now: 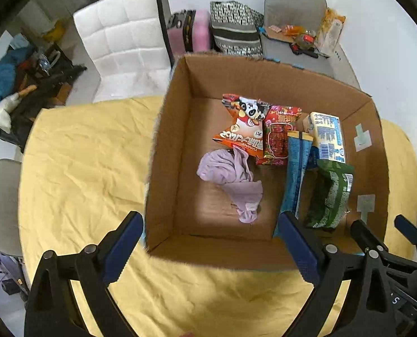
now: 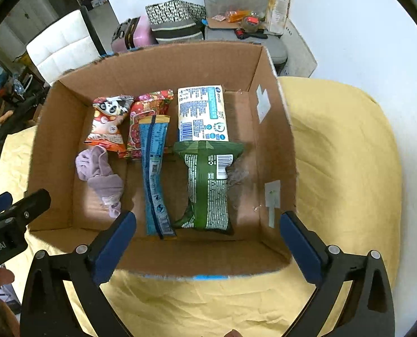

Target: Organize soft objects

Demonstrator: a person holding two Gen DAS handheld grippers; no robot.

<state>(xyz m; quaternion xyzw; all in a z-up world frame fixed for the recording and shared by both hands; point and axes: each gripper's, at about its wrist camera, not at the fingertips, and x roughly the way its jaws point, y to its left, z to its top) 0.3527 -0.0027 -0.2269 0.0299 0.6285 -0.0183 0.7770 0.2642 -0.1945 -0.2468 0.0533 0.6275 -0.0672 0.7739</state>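
On the yellow-clothed counter (image 2: 334,154), both grippers' jaws gape empty; crumpled lilac cloth (image 1: 230,177) ahead could snag on the box (image 1: 163,168) wall.

A yellow-clothed table (image 2: 348,168) carries an open cardboard box (image 2: 163,255)

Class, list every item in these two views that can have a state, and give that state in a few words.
cardboard box: open-topped, on the yellow cloth
purple cloth: crumpled, in the box
green packet: lying flat, sealed
blue packet: lying flat
white packet: flat, label side up
panda snack bag: lying flat
red snack bag: partly under the blue packet
left gripper: open, empty
right gripper: open, empty
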